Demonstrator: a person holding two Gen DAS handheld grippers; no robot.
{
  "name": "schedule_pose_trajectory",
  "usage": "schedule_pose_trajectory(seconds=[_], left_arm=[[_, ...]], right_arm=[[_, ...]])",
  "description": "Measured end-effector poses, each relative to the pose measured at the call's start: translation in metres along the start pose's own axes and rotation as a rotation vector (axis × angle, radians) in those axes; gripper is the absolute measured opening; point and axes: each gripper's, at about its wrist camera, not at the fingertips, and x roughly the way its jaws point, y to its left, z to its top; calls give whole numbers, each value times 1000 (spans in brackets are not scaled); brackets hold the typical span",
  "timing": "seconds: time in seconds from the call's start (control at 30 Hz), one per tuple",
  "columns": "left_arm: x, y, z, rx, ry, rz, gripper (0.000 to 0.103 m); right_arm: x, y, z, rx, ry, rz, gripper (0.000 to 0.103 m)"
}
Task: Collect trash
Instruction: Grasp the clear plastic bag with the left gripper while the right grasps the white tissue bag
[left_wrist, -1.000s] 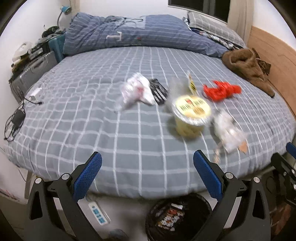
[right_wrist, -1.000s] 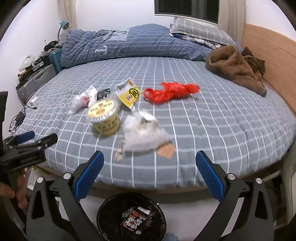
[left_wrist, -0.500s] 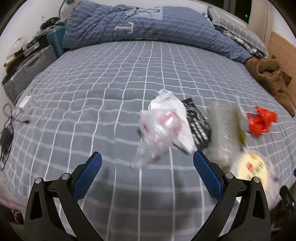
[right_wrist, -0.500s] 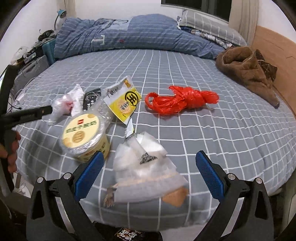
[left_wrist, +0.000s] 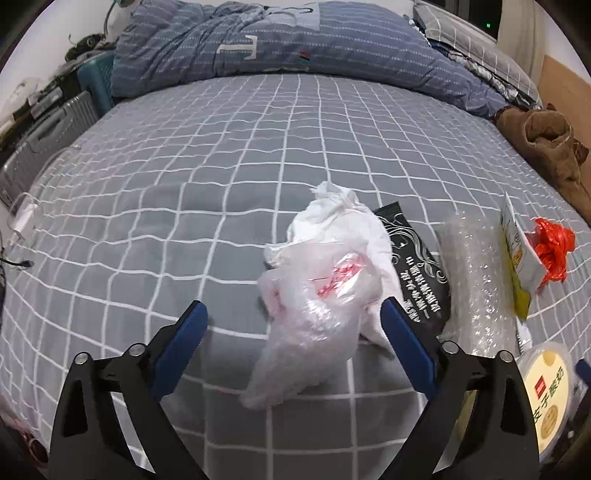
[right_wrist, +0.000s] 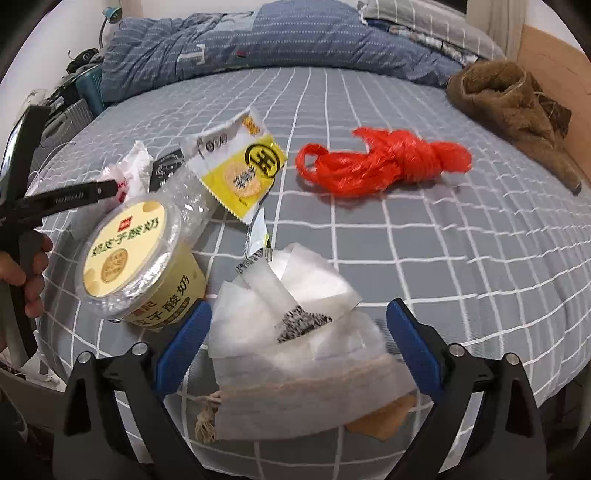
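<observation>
Trash is all on the grey checked bed (left_wrist: 184, 206), clustered near its near edge, and none of it is in a grip, so as far as these views show your collecting is yet to start. Your left gripper (left_wrist: 293, 330) is closing from wide around the crumpled white bag (left_wrist: 325, 280), a thin, wrinkled film with red print; its blue pads (left_wrist: 406, 339) are not pressing on it yet. Just right of it lie a flat black wrapper (left_wrist: 413, 266) and a strip of bubble wrap (left_wrist: 476, 280). Your right gripper (right_wrist: 299, 341) is also closing from wide, around the translucent white pouch (right_wrist: 295, 354), soft and layered, with a frayed drawstring at its near end. Left of that sits the yellow yogurt tub (right_wrist: 133, 266), rigid, round, foil-lidded and tilted. Farther off lie a glossy yellow sachet (right_wrist: 240, 166) and a knotted red plastic string (right_wrist: 388, 162). No bin shows in either view.
</observation>
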Motion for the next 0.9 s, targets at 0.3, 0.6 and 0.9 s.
schedule_pose_trajectory(seconds=[0.3, 0.6, 0.9], left_arm=[[21, -4, 1, 5, 49, -46, 65], [17, -4, -1, 9, 32, -14, 59], [-7, -6, -3, 8, -10, 9, 59]], right_arm=[[8, 4, -1, -6, 34, 17, 76], [11, 2, -2, 8, 63, 41, 59], [2, 2, 0, 7, 32, 38, 47]])
